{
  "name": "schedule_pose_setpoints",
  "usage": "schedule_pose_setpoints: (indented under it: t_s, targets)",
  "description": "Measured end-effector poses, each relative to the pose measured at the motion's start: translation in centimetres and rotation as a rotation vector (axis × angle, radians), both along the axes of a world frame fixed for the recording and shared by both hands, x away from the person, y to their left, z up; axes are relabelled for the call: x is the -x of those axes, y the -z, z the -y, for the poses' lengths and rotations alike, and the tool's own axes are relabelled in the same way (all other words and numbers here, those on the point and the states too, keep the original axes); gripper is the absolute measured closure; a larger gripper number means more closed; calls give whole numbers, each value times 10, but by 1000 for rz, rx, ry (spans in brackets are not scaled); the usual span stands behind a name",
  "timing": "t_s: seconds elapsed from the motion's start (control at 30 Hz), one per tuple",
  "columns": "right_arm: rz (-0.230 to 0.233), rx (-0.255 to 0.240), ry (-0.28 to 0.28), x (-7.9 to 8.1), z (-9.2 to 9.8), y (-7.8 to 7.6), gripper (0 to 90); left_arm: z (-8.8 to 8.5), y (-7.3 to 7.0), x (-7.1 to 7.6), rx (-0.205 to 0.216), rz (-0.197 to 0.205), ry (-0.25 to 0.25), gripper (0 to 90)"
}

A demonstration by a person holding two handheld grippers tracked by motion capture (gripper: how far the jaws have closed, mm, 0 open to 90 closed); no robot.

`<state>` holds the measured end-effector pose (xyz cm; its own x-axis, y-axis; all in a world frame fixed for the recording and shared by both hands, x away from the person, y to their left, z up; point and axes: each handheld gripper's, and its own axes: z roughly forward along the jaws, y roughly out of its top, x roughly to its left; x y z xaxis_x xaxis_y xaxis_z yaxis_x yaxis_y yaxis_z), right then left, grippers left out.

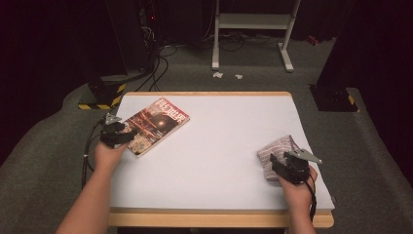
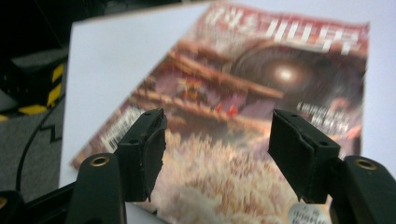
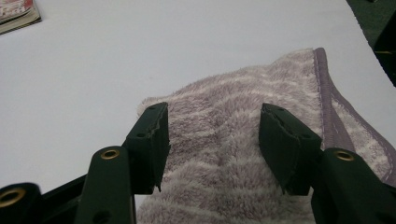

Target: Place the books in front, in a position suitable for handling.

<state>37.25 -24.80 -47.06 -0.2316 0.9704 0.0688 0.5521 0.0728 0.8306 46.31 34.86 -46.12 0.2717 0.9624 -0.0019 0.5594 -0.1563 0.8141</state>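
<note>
Left gripper (image 2: 217, 140) jaws released over the blurry magazine (image 2: 243, 116) near the tabletop's (image 1: 219, 146) left edge; right gripper (image 3: 212, 140) jaws spread above the towel (image 3: 243, 140), its near end cut off.

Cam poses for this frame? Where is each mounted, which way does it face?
High view: above the person's side, looking forward and down at the table; forearms, left gripper, right gripper.
Left gripper view: on that gripper, over open jaws at the magazine.
Right gripper view: over open jaws at the towel.
Shared: the magazine shows in all three.
</note>
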Motion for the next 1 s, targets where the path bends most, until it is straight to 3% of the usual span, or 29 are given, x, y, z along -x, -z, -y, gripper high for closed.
schedule_pose_setpoints:
  t_s: [0.07,0.13,0.17,0.4,0.63,0.87,0.9,1.0]
  targets:
    - [0,-3,-3,0,-1,0,434,-2,-3,-2,-4,-27,9,351]
    - [0,-13,-9,0,-1,-1,432,-2,-4,-2,-5,-19,9,349]
    - [-3,-13,-13,0,-4,-1,428,-3,-6,-3,14,-15,9,343]
    - [5,-18,-38,2,-10,-2,404,-2,-5,-7,-42,-17,4,324]
    - [-1,-26,-67,4,-14,0,403,-19,8,-17,-45,-81,-52,317]
    - [-11,-26,-77,3,-18,1,404,-32,19,-28,-41,-81,-91,268]
    - [-13,-25,-80,3,-19,1,404,-35,24,-32,-33,-114,-86,265]
    - [-18,-18,-91,3,-24,2,405,-40,28,-35,-22,-146,-79,240]
